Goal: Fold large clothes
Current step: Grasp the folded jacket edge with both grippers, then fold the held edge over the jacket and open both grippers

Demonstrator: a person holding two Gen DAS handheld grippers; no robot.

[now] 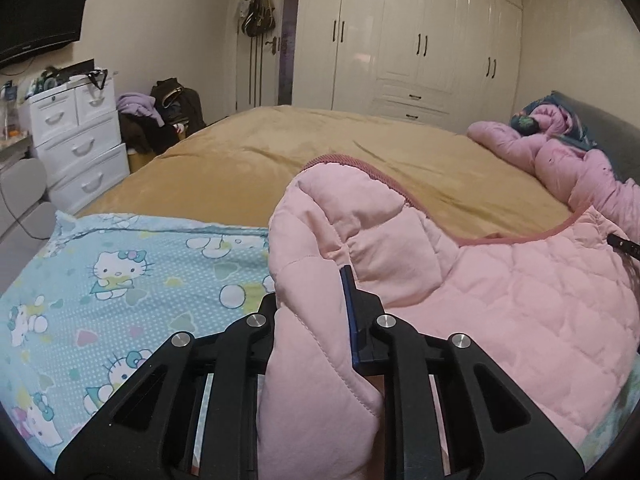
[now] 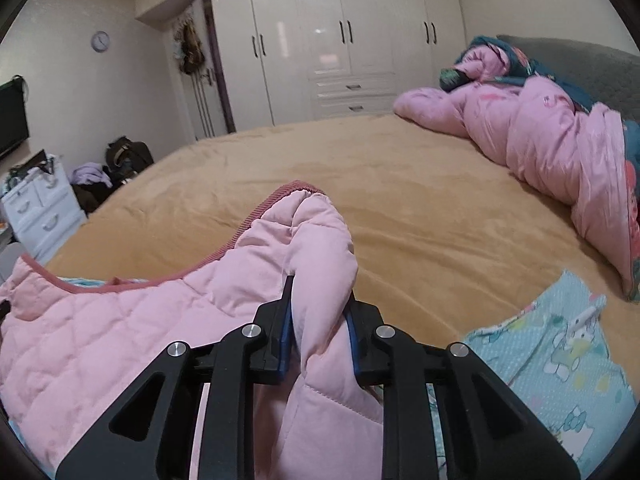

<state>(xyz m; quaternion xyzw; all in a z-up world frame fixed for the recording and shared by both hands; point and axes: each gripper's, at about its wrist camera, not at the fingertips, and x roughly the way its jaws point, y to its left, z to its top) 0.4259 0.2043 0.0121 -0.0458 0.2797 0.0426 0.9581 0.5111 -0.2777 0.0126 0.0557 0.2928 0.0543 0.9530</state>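
Left wrist view: my left gripper [image 1: 316,300] has its jaws pinching a bunched fold of the pink quilted jacket [image 1: 460,280], lifted over the cartoon-print sheet [image 1: 120,280] on the tan bed [image 1: 320,152].

Right wrist view: my right gripper [image 2: 320,304] has its jaws clamped on another fold of the jacket [image 2: 120,320], which drapes leftward above the bed [image 2: 400,200].

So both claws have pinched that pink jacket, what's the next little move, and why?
Probably lift both together and carry the edge forward over the jacket. The left gripper and right gripper each clamp a bunched fold, and most of it lies on the bed.
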